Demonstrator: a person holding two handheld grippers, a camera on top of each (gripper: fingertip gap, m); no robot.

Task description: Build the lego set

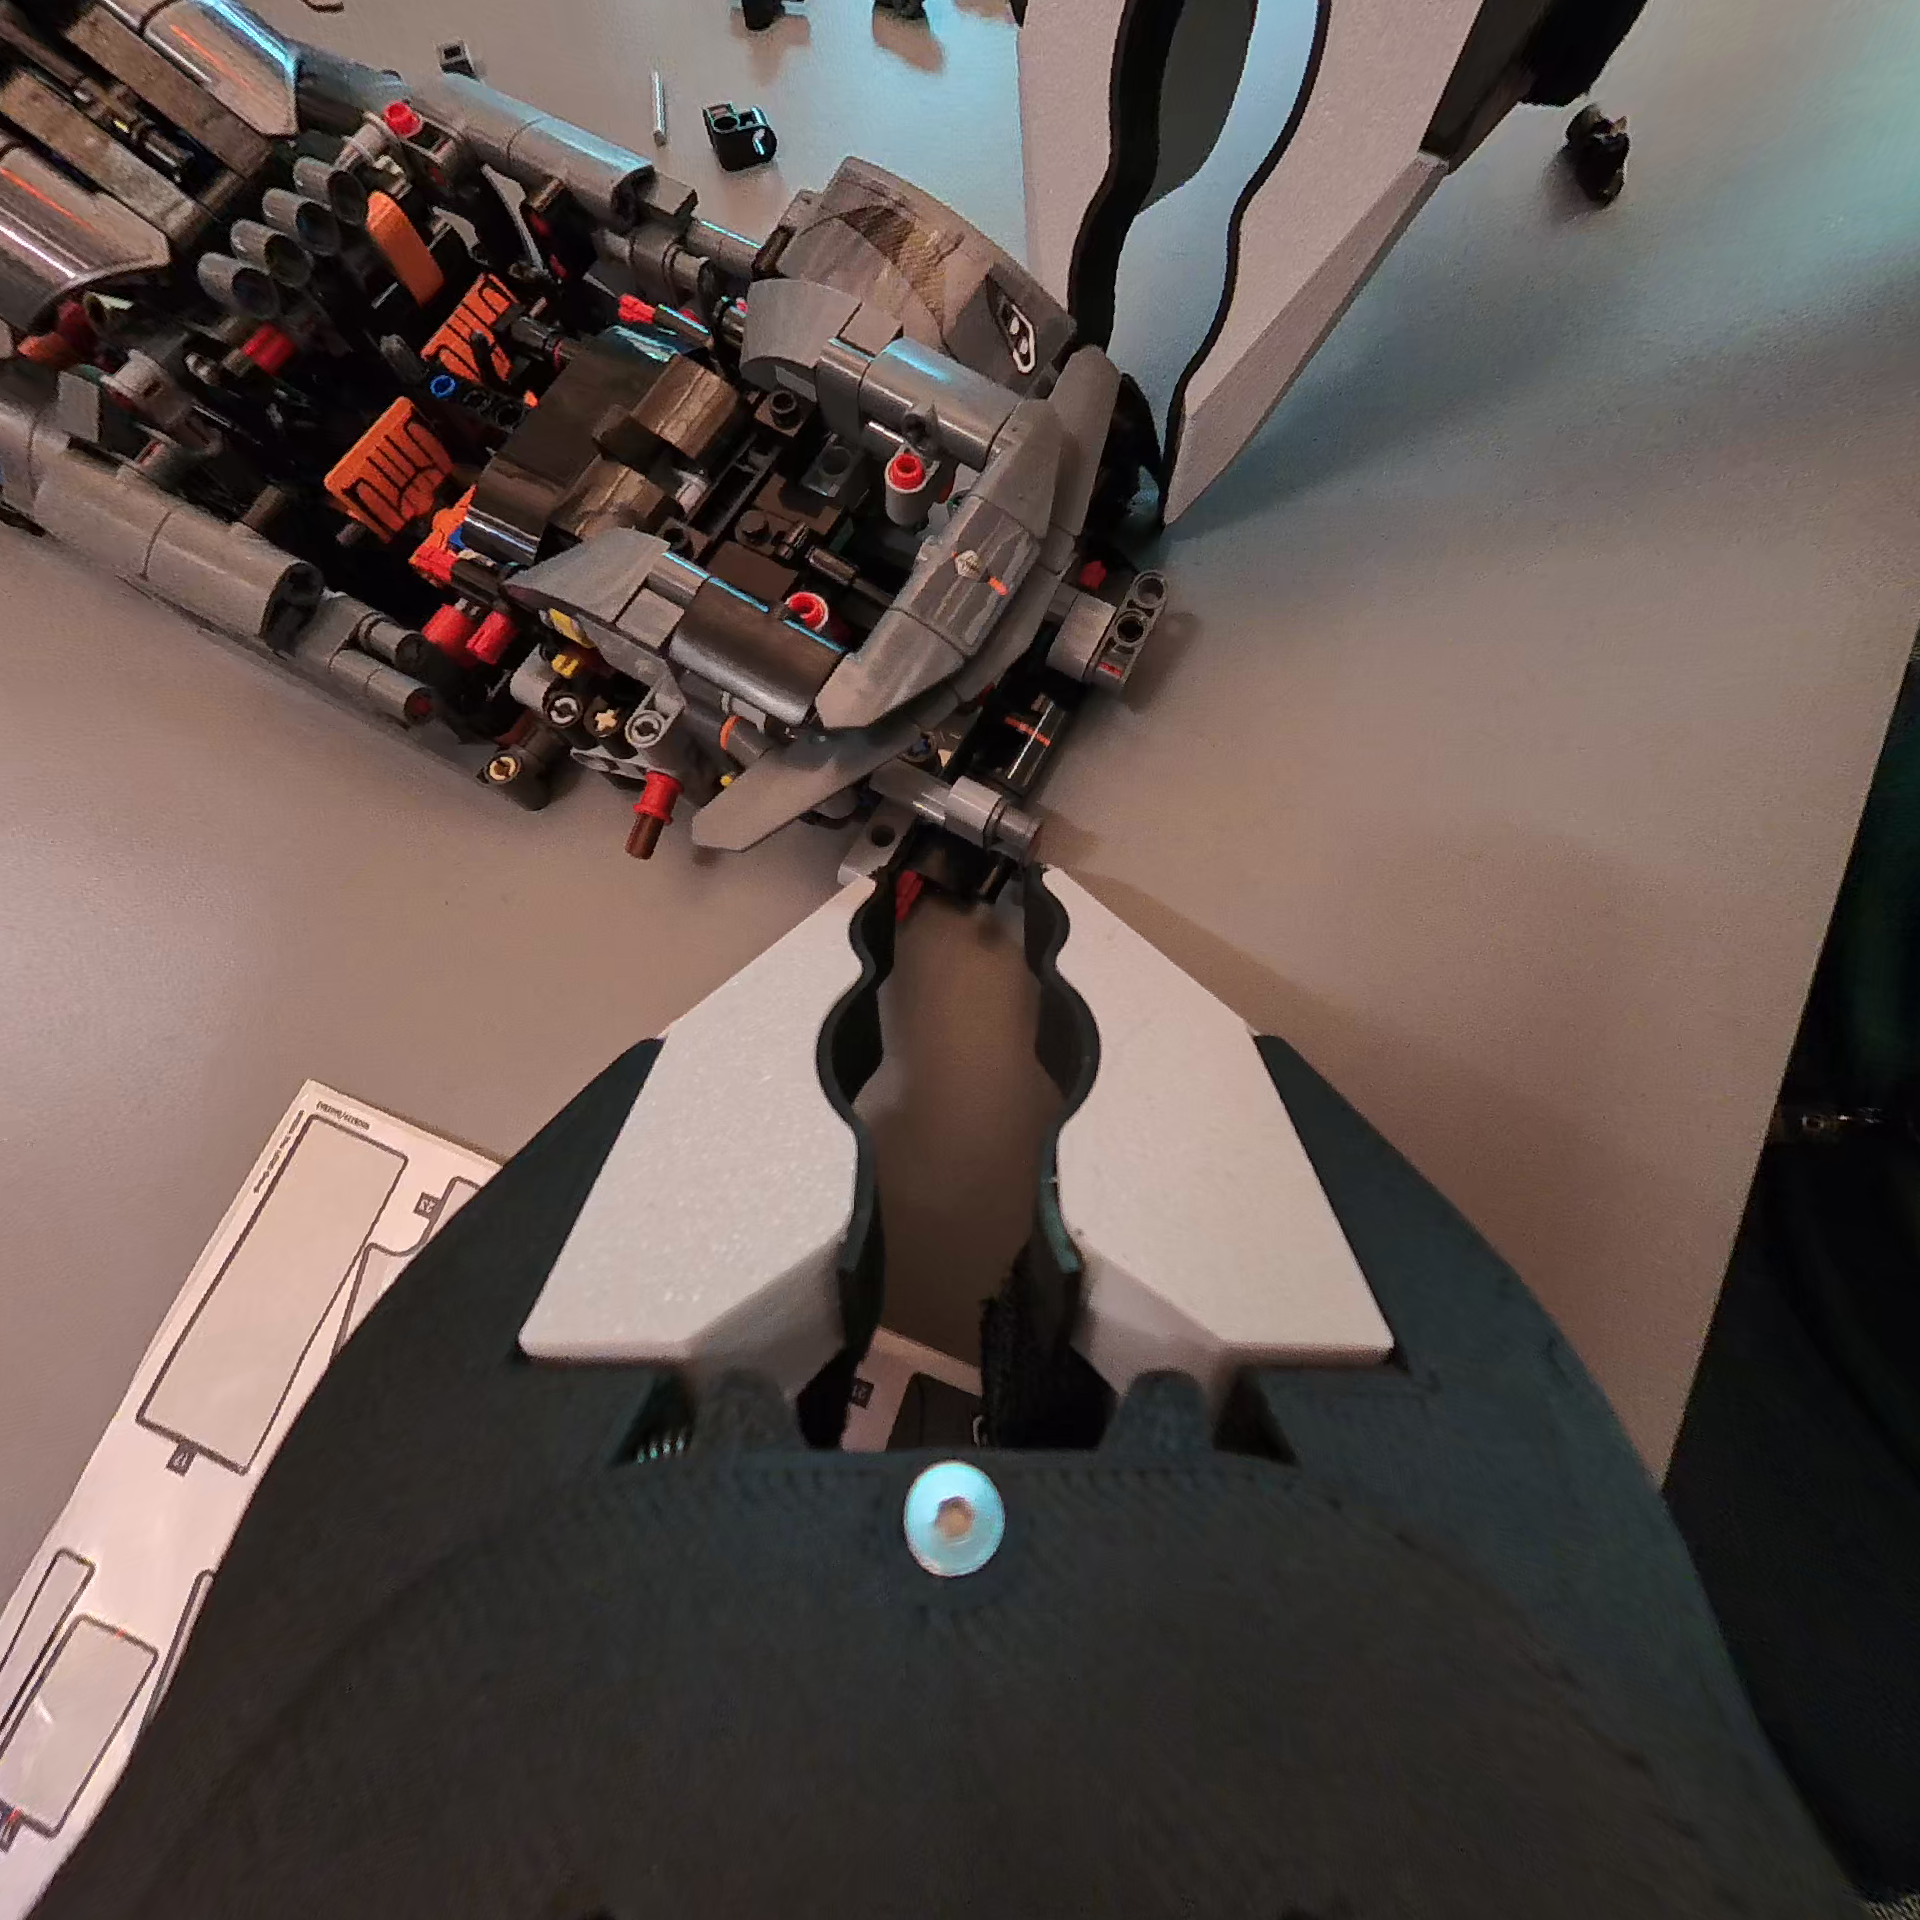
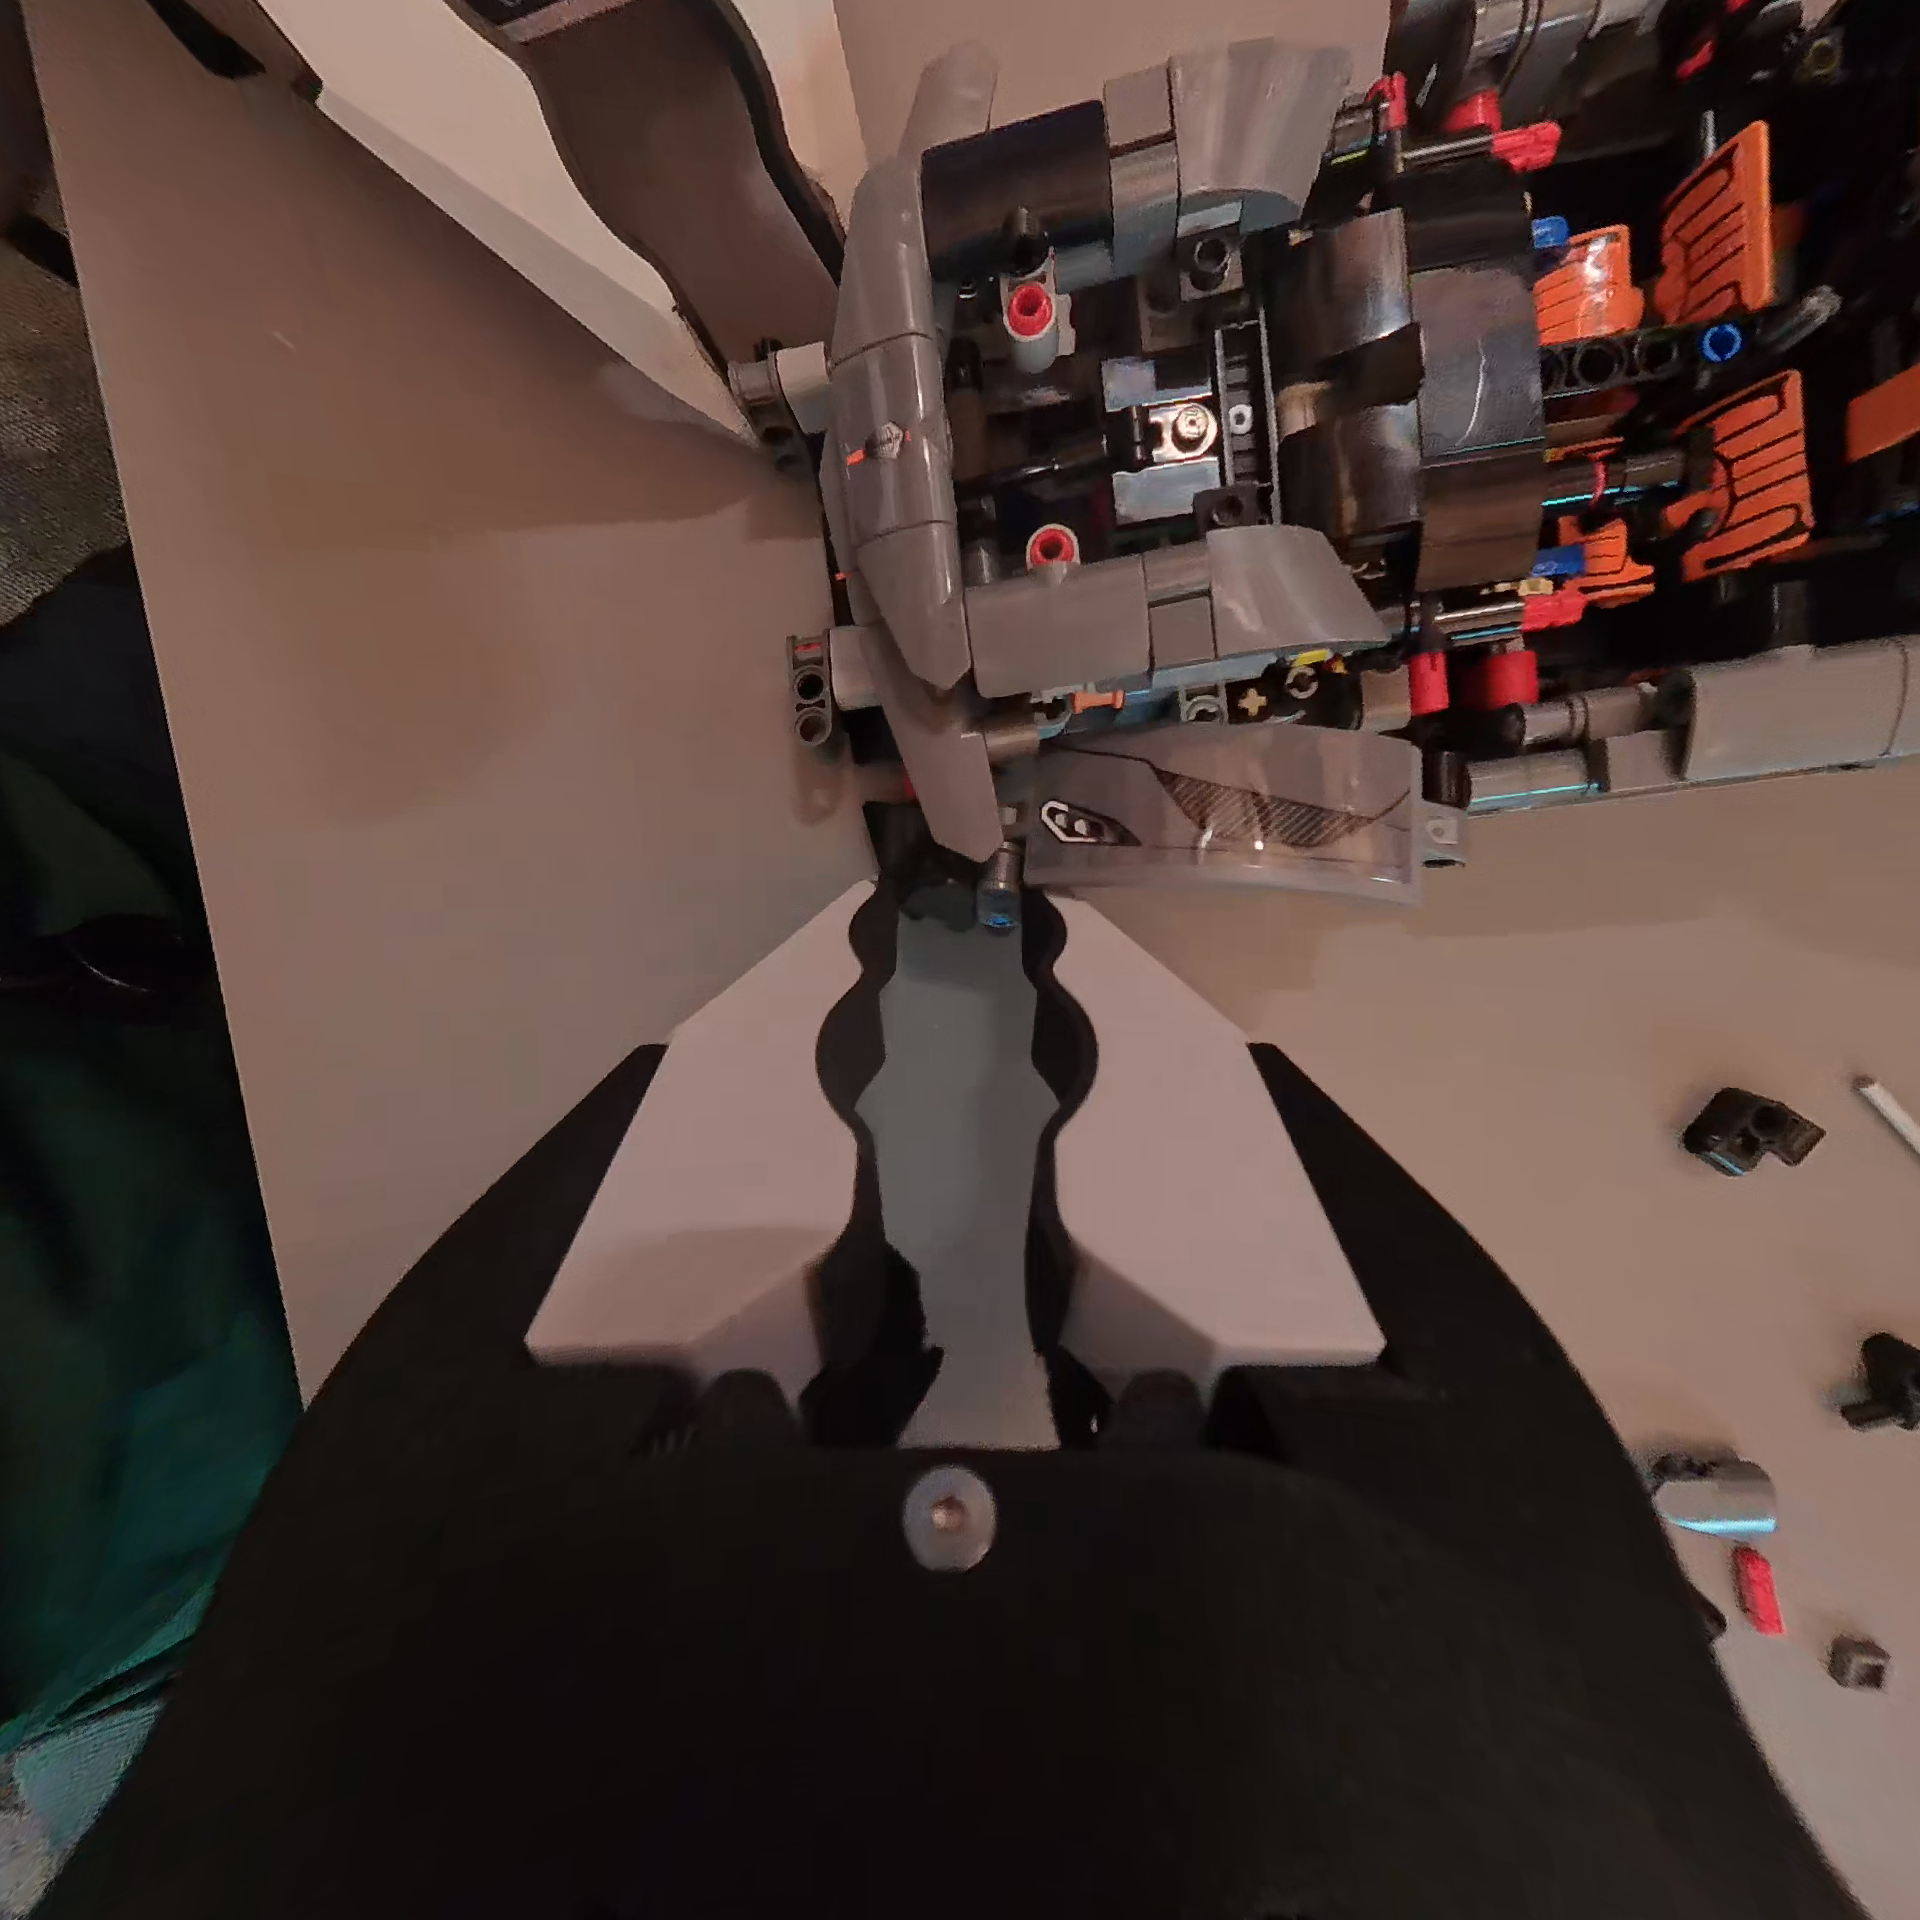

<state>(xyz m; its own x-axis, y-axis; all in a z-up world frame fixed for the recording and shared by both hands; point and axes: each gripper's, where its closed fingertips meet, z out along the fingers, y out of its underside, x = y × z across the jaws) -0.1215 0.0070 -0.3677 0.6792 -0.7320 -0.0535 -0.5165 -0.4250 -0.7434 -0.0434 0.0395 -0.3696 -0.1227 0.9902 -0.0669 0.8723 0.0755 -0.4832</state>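
Observation:
The lego car (image 1: 582, 457), a grey, black and orange Technic model, lies on the pale table (image 1: 1455, 727). My left gripper (image 1: 956, 883) is closed on a black part at one front corner of the car, just below a grey pin connector (image 1: 977, 812). My right gripper (image 2: 956, 894) is closed on the other front corner of the car (image 2: 1247, 468), beside the grey stickered fender panel (image 2: 1226, 821). Each gripper shows in the other's view: the right gripper (image 1: 1138, 457) and the left gripper (image 2: 790, 353). The gripped parts are mostly hidden by the fingertips.
A white sticker sheet (image 1: 208, 1351) lies under my left gripper. Loose pieces lie beyond the car: a black connector (image 1: 740, 133), a thin grey axle (image 1: 658, 104), a small grey curved piece (image 2: 1714, 1496), a red piece (image 2: 1756, 1584). The table edge (image 1: 1766, 1039) is close by.

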